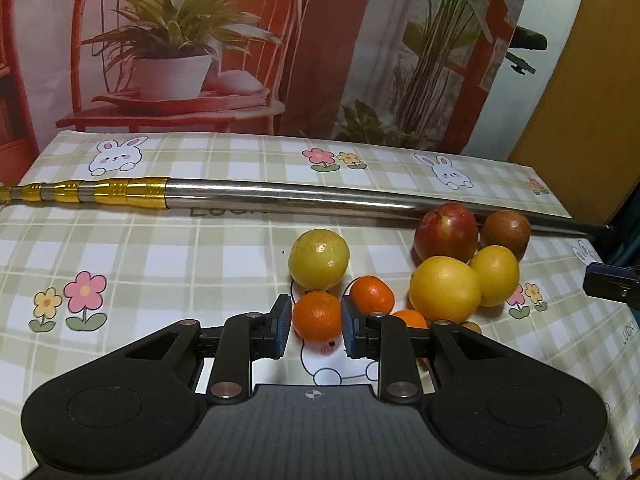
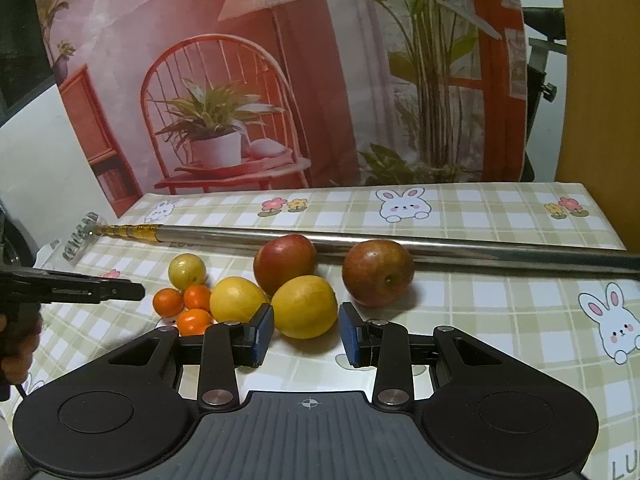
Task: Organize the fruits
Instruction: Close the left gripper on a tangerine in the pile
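Observation:
The fruit sits bunched on the checked tablecloth (image 1: 160, 248). There are three tangerines (image 1: 317, 316), a small yellow-green fruit (image 1: 319, 260), two yellow citrus (image 1: 444, 288) and two red apples (image 1: 446, 232). My left gripper (image 1: 315, 299) hangs just over the nearest tangerine, jaws drawn narrow, pads not pressing it. In the right wrist view its tip (image 2: 136, 291) stops short of the tangerines (image 2: 168, 302). My right gripper (image 2: 306, 307) is likewise narrow. It stands in front of a yellow citrus (image 2: 304, 306) and grips nothing. The apples (image 2: 378, 278) lie beyond.
A long steel telescopic pole (image 1: 280, 196) with gold rings lies across the table behind the fruit. A printed backdrop (image 2: 224, 80) stands at the table's far edge. A person's hand (image 2: 16, 340) holds the left gripper. Bare cloth lies left (image 1: 100, 260) and right (image 2: 500, 308) of the fruit.

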Action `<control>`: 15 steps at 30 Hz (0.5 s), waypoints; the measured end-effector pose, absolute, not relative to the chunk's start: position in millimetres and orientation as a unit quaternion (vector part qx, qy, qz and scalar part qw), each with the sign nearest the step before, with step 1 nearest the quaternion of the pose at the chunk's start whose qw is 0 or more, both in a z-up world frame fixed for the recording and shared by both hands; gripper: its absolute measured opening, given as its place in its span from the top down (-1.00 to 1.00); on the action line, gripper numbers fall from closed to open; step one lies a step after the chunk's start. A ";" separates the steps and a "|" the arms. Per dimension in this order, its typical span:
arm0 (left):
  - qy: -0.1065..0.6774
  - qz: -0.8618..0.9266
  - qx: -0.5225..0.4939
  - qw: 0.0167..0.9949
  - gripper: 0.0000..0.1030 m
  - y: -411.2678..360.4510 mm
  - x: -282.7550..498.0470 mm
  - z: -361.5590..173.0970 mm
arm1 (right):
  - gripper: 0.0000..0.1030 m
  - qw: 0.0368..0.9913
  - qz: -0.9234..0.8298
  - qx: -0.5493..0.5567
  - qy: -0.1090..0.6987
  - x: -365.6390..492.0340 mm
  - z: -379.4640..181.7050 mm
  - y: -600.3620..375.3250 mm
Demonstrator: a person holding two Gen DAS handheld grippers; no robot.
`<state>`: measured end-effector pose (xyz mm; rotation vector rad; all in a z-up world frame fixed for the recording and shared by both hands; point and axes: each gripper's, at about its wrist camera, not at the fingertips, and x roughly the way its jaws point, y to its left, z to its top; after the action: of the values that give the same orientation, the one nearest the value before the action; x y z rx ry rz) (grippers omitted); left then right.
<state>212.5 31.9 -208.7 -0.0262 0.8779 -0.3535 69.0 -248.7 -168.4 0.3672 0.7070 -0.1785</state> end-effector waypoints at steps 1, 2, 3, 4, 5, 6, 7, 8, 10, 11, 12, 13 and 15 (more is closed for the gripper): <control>0.424 -0.172 -0.015 0.889 0.37 32.3 213.7 -210.3 | 0.35 0.918 -0.087 0.180 0.344 68.8 -168.9 -249.7; 0.424 -0.174 -0.016 0.889 0.28 32.6 214.6 -211.9 | 0.35 0.917 -0.088 0.181 0.344 68.5 -169.7 -250.6; 0.423 -0.175 -0.017 0.889 0.12 32.6 215.3 -213.3 | 0.35 0.917 -0.088 0.182 0.344 68.3 -170.5 -251.2; 0.422 -0.175 -0.015 0.889 0.08 32.5 215.5 -214.0 | 0.35 0.916 -0.089 0.184 0.345 68.5 -171.3 -251.6; 0.423 -0.178 -0.011 0.889 0.08 31.3 216.4 -214.9 | 0.35 0.916 -0.089 0.185 0.345 68.8 -172.2 -252.0; 0.425 -0.181 -0.003 0.887 0.08 29.2 216.7 -216.5 | 0.35 0.915 -0.089 0.187 0.346 69.1 -173.3 -252.4; 0.427 -0.182 0.006 0.886 0.08 27.0 217.9 -217.4 | 0.35 0.915 -0.089 0.189 0.346 69.1 -174.3 -252.6; 0.428 -0.180 0.017 0.886 0.08 24.6 218.5 -218.9 | 0.35 0.914 -0.089 0.191 0.346 69.2 -175.4 -253.1; 0.431 -0.177 0.028 0.884 0.08 21.4 219.9 -222.6 | 0.35 0.913 -0.089 0.194 0.347 69.1 -177.2 -253.8; 0.434 -0.178 0.028 0.883 0.08 20.6 221.0 -224.6 | 0.35 0.913 -0.090 0.195 0.348 69.1 -177.7 -254.1; 0.436 -0.179 0.027 0.881 0.08 20.4 222.3 -226.2 | 0.35 0.912 -0.090 0.195 0.348 68.9 -178.4 -253.9; 0.438 -0.179 0.026 0.880 0.08 20.1 223.7 -227.7 | 0.35 0.912 -0.091 0.196 0.349 68.6 -178.9 -254.2; 0.440 -0.179 0.026 0.880 0.08 18.6 226.1 -229.7 | 0.35 0.911 -0.091 0.198 0.349 68.8 -179.4 -255.0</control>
<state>226.1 18.6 -229.7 0.0532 0.9173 -0.3730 68.8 -255.0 -179.4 0.4090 0.7192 -0.1882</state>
